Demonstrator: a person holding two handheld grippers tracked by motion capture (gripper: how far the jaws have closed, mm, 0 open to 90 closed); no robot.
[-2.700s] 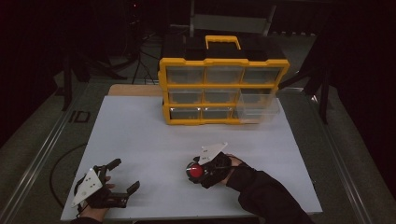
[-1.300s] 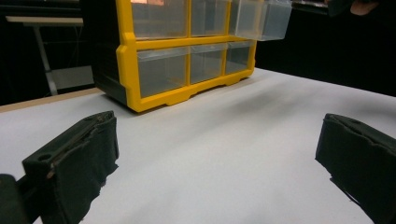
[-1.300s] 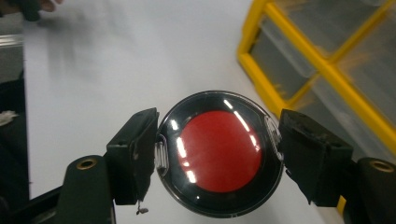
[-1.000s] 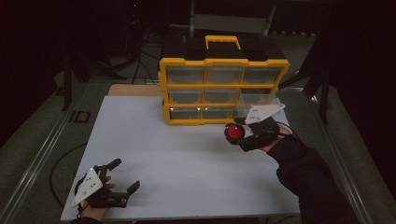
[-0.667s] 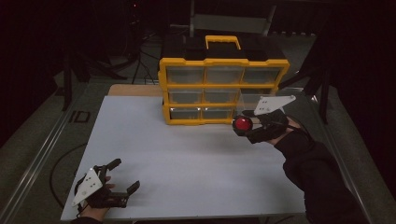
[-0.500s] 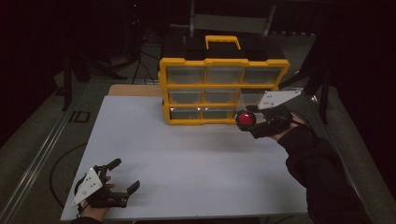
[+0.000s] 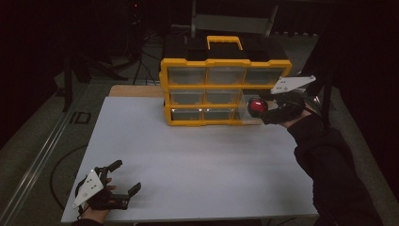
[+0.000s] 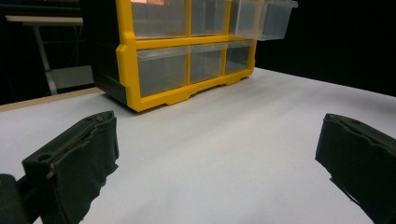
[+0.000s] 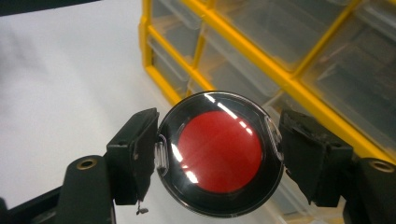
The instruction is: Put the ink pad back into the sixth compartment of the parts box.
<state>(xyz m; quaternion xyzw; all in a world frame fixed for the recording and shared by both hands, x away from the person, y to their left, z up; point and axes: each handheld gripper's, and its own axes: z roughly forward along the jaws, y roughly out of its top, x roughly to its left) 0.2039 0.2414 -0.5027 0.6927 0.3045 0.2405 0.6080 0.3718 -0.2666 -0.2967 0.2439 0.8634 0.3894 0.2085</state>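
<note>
Red-centred round case (image 9: 219, 154) with a clear lid: clamped between the right gripper's (image 7: 268, 109) jaws, held in the air just before the drawer cabinet's (image 7: 225, 84) pulled-out clear drawer (image 7: 251, 110) | left gripper (image 7: 120, 184): jaws spread wide, grasping nothing, resting near the white table's (image 7: 202, 155) near-left corner, well apart from the cabinet.

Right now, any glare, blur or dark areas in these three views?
High view: dim, surroundings nearly black, soft overall. Right gripper view: white glare streaks on the round red-centred case; the yellow drawer organizer behind it is blurred. Left gripper view: the near jaws are soft, background black, the white tabletop evenly lit.
</note>
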